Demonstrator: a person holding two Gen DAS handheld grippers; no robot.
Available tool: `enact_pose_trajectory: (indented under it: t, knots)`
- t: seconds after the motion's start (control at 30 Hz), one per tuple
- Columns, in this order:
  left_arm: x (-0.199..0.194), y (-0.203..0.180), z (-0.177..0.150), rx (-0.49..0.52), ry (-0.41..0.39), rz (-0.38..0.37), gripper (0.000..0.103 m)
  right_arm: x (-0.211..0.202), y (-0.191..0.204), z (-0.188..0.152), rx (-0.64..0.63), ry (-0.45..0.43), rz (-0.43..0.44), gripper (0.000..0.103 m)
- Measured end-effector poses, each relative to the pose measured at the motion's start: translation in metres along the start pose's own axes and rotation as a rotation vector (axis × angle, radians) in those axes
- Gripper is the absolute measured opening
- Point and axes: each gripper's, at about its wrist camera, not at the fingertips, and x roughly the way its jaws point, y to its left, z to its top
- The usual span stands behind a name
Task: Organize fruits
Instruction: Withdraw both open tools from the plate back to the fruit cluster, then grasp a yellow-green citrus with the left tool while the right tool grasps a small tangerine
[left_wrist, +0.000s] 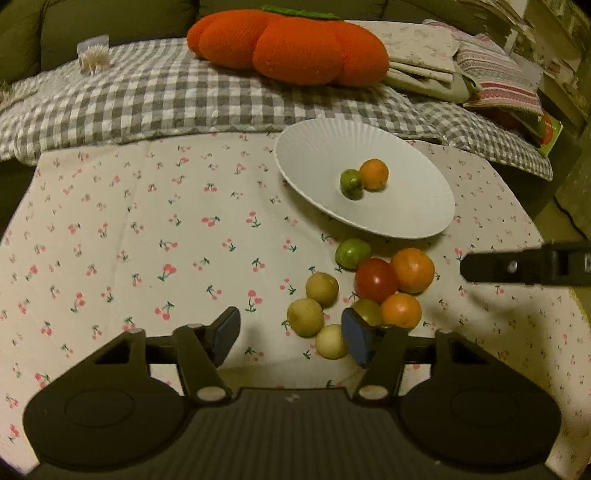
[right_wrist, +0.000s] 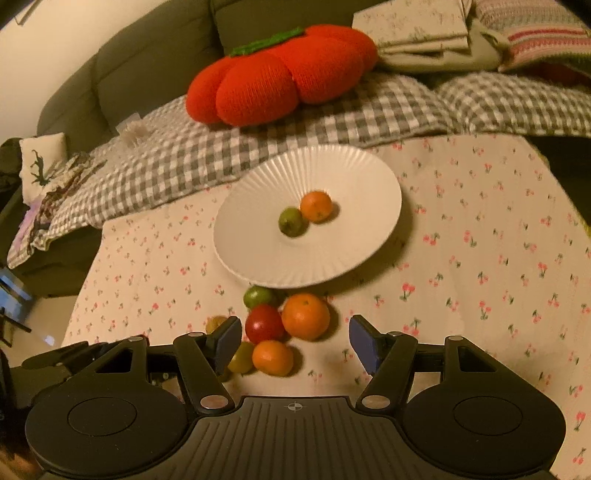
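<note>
A ribbed white plate (left_wrist: 406, 214) is set on the bench, with a lime (left_wrist: 351, 184) and an orange (left_wrist: 374, 174) touching at its middle. Just beside its near rim, a second lime (left_wrist: 352, 253), a tomato (left_wrist: 376, 280), two oranges (left_wrist: 412, 270) and several yellowish fruits (left_wrist: 322, 289) are clustered on the cloth.

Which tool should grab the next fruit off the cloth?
Right, probably. The right tool is open with the small orange between its fingers. The left tool is open over bare cloth beside the yellow fruits.
</note>
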Motion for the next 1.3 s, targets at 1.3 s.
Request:
enact_pose_trajectory:
  t: [1.3]
  knots:
    - [0.023, 0.013, 0.001, -0.133, 0.003, -0.088, 0.022, 0.061, -0.001, -0.019, 0.132, 0.115, 0.097, 0.033]
